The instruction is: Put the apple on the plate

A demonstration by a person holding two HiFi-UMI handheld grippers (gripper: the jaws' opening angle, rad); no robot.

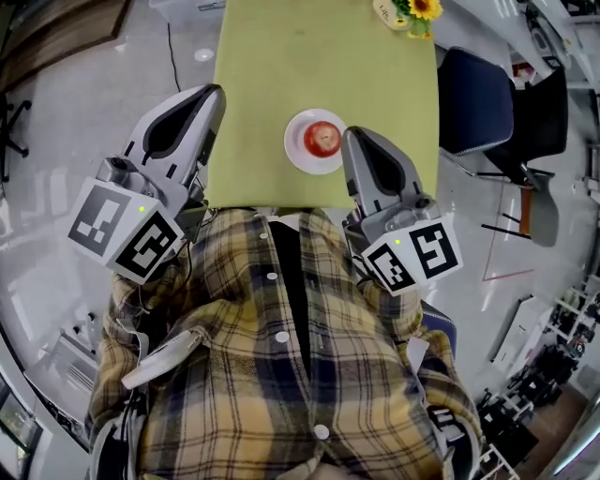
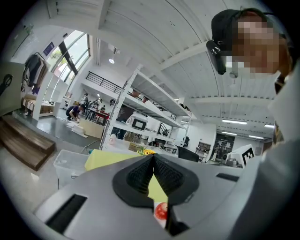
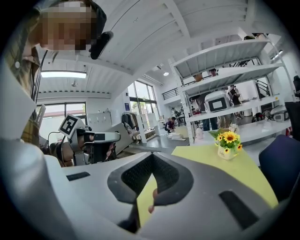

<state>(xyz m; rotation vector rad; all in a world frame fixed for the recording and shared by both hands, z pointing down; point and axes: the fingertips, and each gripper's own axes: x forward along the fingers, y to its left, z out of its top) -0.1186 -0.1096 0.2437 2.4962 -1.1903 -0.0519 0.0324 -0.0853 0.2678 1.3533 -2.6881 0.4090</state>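
A red apple (image 1: 322,139) rests on a small white plate (image 1: 297,157) near the front edge of the yellow-green table (image 1: 281,66). My right gripper (image 1: 353,134) is shut and empty, its tip just right of the plate. My left gripper (image 1: 214,91) hangs off the table's left edge, well left of the plate, shut with nothing in it. In the left gripper view the jaws (image 2: 153,157) meet at their tips, and the apple (image 2: 161,212) shows through the gap below. The right gripper view shows the closed jaws (image 3: 152,157) with a sliver of the apple (image 3: 152,206) below them.
A small pot of sunflowers (image 1: 412,13) stands at the table's far right corner. A dark blue chair (image 1: 476,98) stands to the table's right. A clear plastic bin (image 2: 70,164) sits on the floor to the left. The person's plaid shirt (image 1: 281,375) fills the foreground.
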